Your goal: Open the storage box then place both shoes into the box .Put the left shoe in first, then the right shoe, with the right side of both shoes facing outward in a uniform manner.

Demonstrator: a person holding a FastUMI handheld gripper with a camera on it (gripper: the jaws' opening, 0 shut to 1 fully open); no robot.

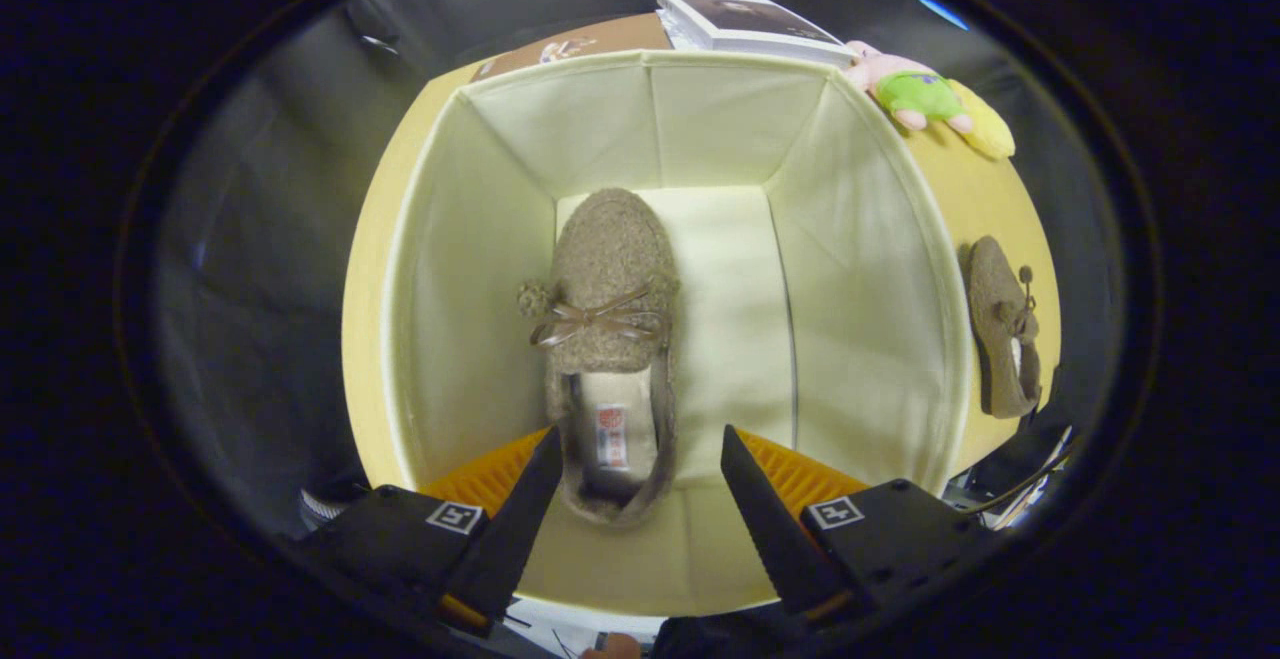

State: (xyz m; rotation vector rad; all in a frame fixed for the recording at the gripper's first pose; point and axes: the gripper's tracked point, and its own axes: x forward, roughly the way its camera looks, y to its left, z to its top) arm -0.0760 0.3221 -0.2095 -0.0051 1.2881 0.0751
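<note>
A cream fabric storage box (455, 269) stands open, seen from above. One brown fuzzy shoe (608, 279) with a ribbon bow lies flat on the box floor against its left wall, toe pointing away and heel toward the fingers. My gripper (640, 454) hovers open above the box, its fingers spread either side of the shoe's heel without touching it. The second brown shoe (1003, 334) lies on the yellow table (985, 204) outside the box, past its right wall.
A plush toy (925, 99) in pink, green and yellow lies on the table beyond the box's far right corner. A white book or booklet (745, 24) sits behind the box's far wall. Dark cloth surrounds the table.
</note>
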